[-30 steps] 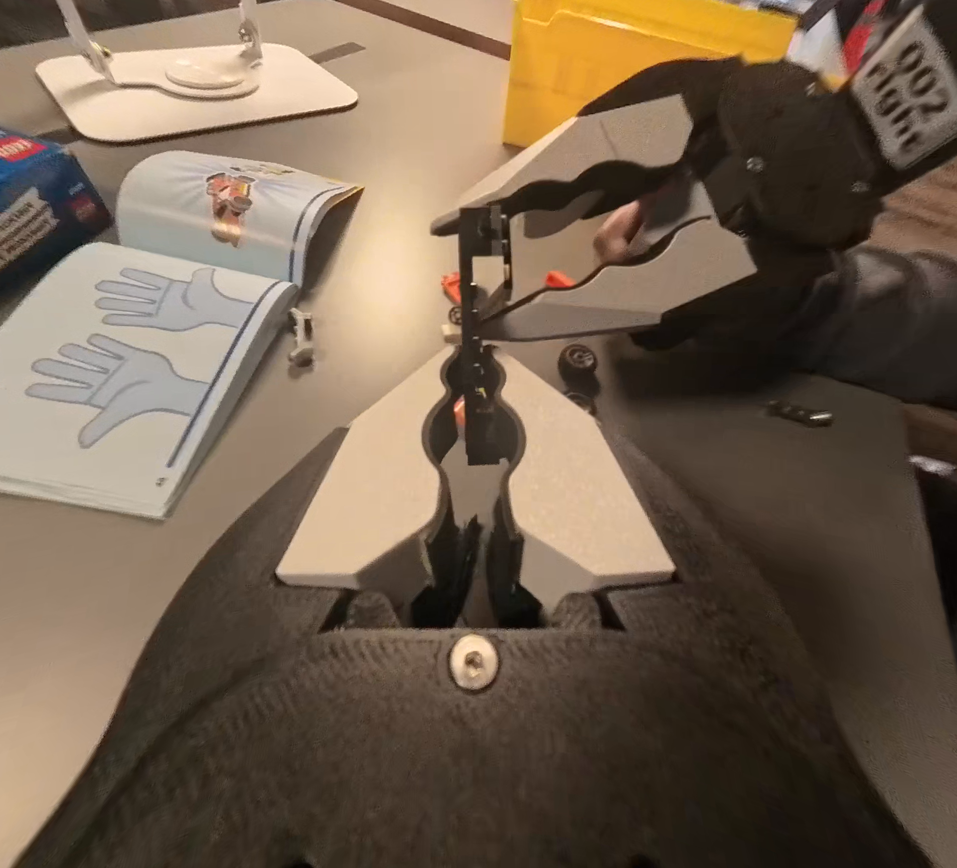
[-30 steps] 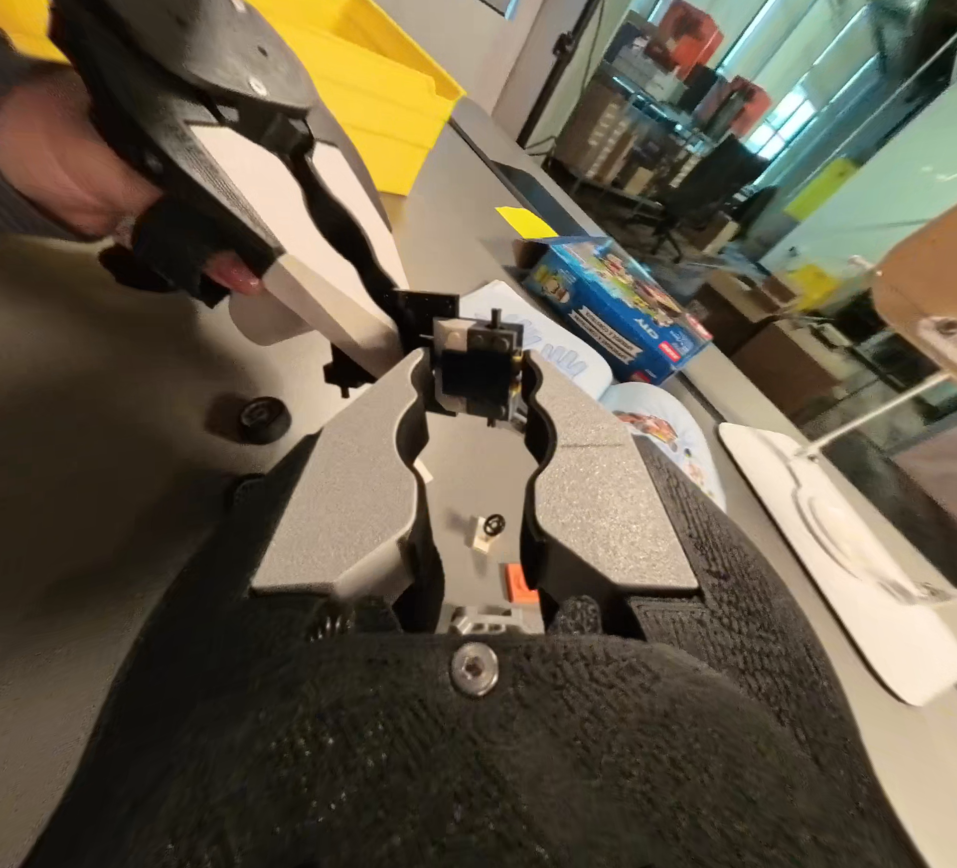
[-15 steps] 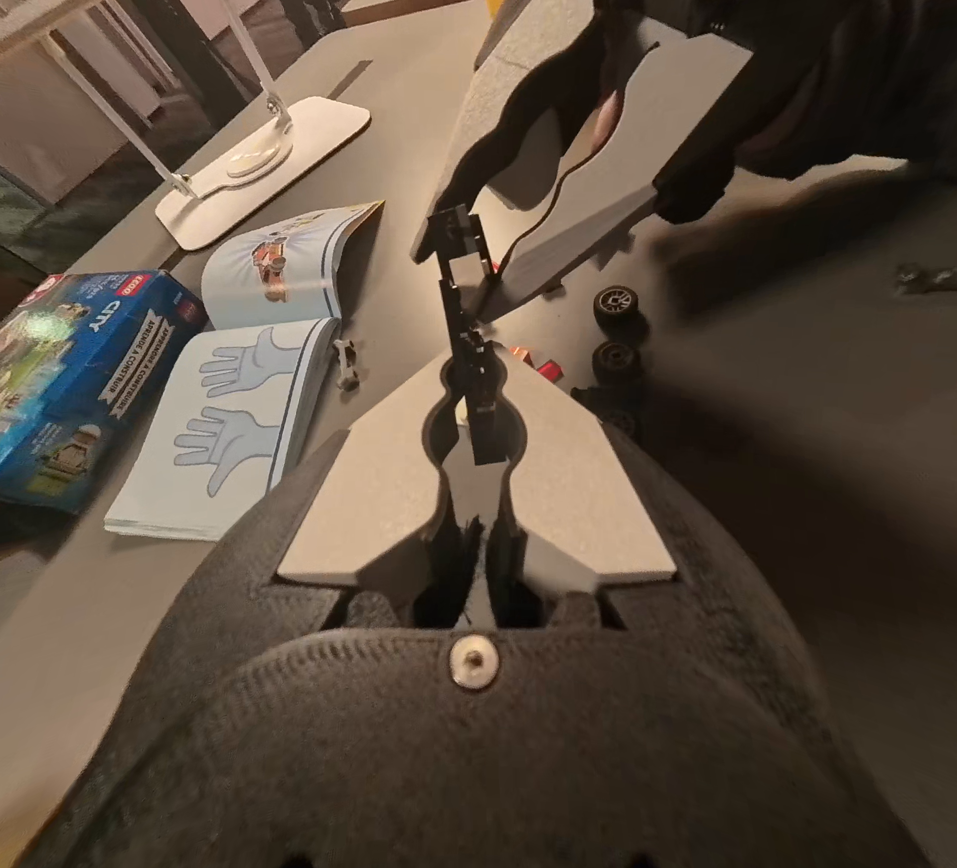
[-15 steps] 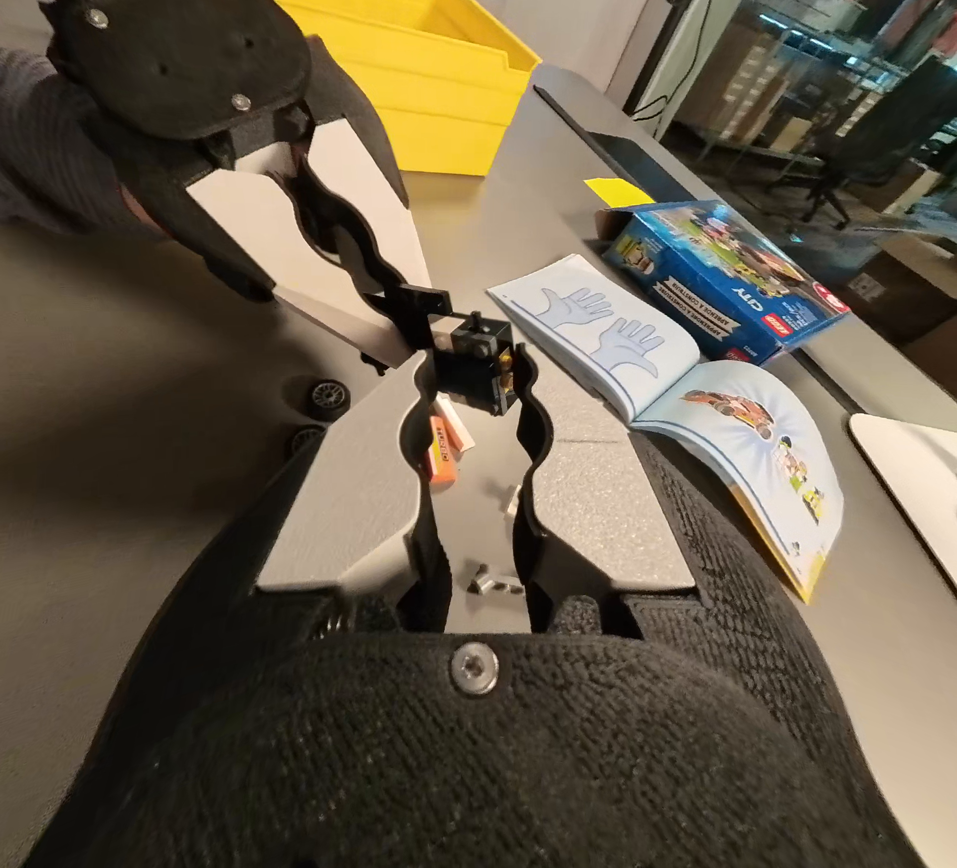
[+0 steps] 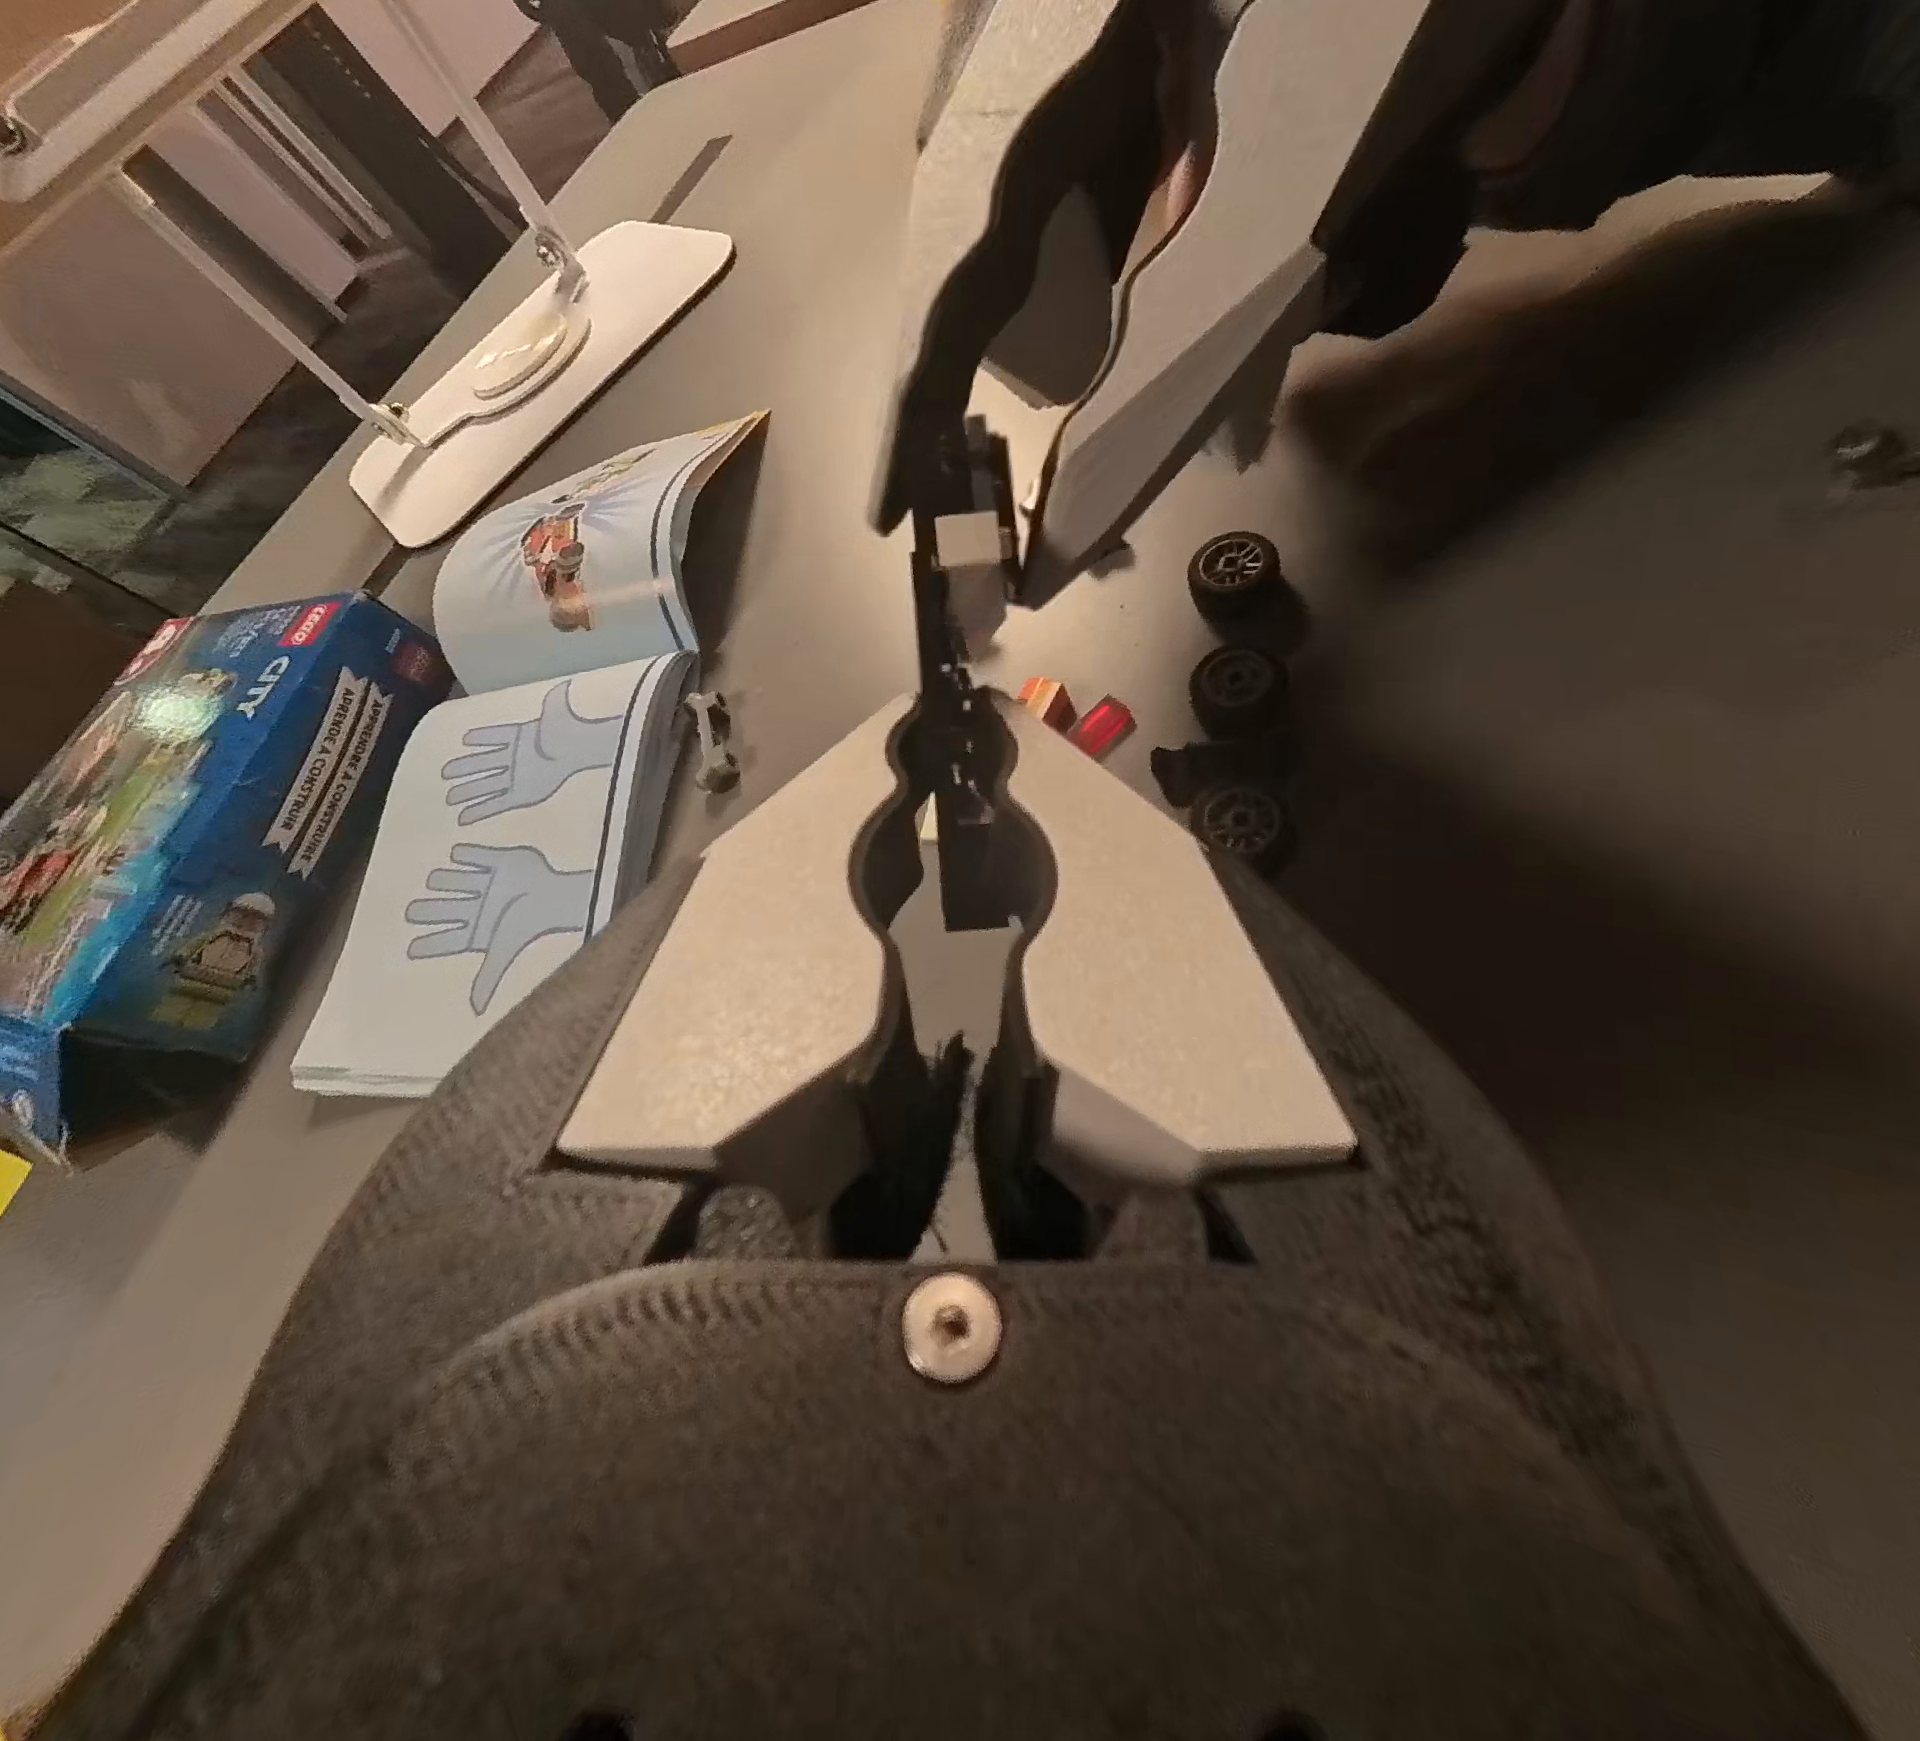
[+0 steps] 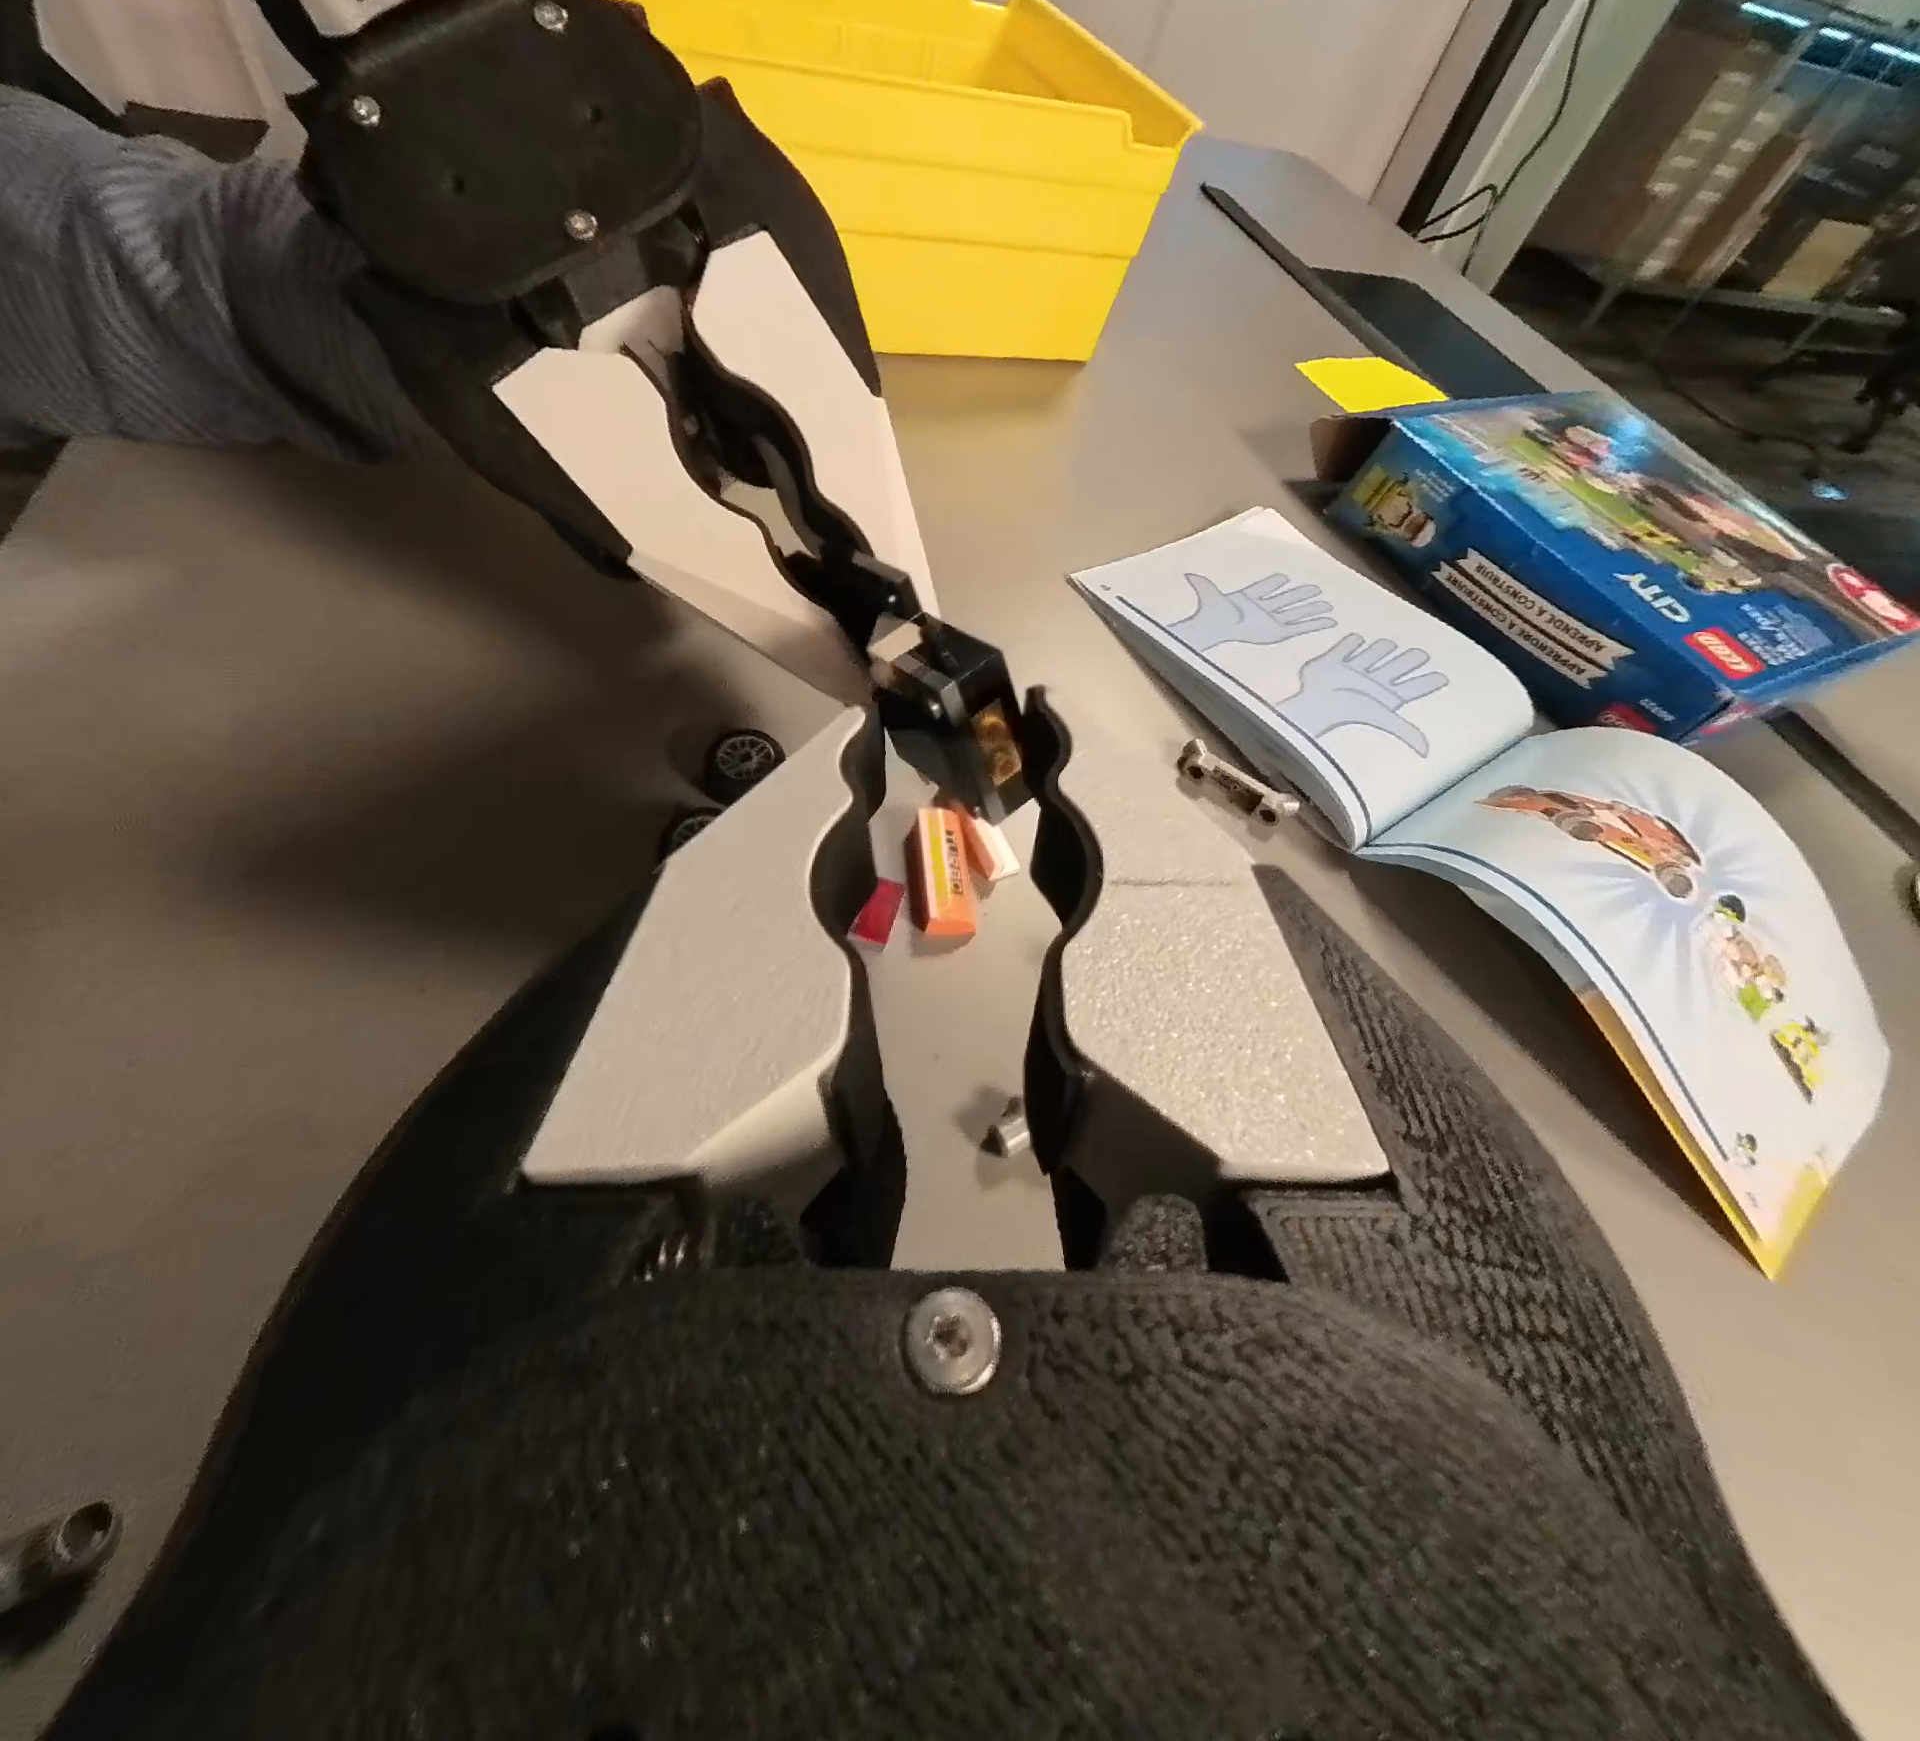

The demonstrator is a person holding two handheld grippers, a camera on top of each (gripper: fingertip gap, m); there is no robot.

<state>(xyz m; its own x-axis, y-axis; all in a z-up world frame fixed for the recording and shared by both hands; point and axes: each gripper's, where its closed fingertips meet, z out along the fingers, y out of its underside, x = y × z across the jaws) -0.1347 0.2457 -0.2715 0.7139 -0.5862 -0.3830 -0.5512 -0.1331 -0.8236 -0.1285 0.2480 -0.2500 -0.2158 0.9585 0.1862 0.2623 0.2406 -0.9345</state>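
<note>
Four black wheels [image 5: 1236,699], left view only.

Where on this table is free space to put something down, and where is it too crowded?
Bare grey table lies between the yellow bin and the open booklet. Crowded: around both grippers' tips, with small bricks and black wheels.

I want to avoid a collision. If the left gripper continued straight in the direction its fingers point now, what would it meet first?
Most likely the right gripper: its fingertips sit directly ahead, around the far end of the black brick assembly that the left gripper holds. Depth is uncertain.
</note>
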